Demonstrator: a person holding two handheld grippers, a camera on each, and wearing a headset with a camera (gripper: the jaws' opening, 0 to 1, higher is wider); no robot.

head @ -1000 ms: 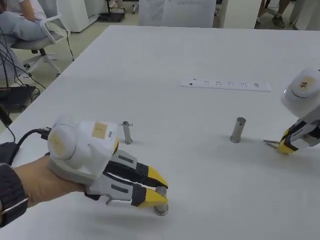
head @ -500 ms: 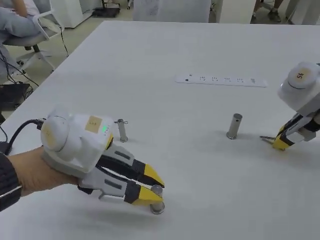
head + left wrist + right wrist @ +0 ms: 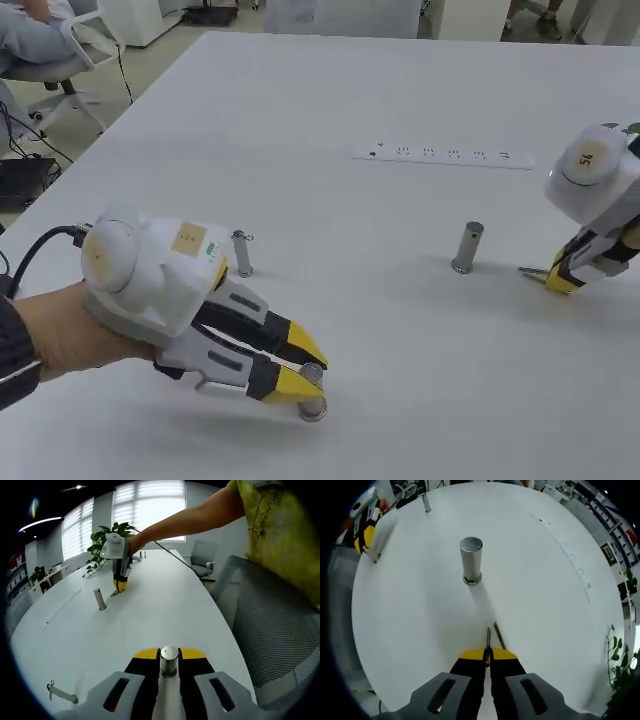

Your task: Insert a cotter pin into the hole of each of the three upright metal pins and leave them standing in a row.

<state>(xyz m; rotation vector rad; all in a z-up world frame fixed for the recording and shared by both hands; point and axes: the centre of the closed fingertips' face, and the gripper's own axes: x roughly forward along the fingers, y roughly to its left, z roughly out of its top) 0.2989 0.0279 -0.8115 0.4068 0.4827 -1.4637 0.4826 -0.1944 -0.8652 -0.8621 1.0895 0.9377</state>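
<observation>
White desk (image 3: 330, 120): near its front edge the left gripper (image 3: 308, 371) clamps a metal pin (image 3: 169, 661); the right gripper (image 3: 488, 656) pinches a cotter pin (image 3: 493, 634) near a second pin (image 3: 471, 560).

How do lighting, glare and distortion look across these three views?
Head view: even, soft light, sharp, faint shadow under the left gripper. Left gripper view: windows blown out white, table edge bowed. Right gripper view: strong fisheye bend, metal pin crisp with a soft shadow.
</observation>
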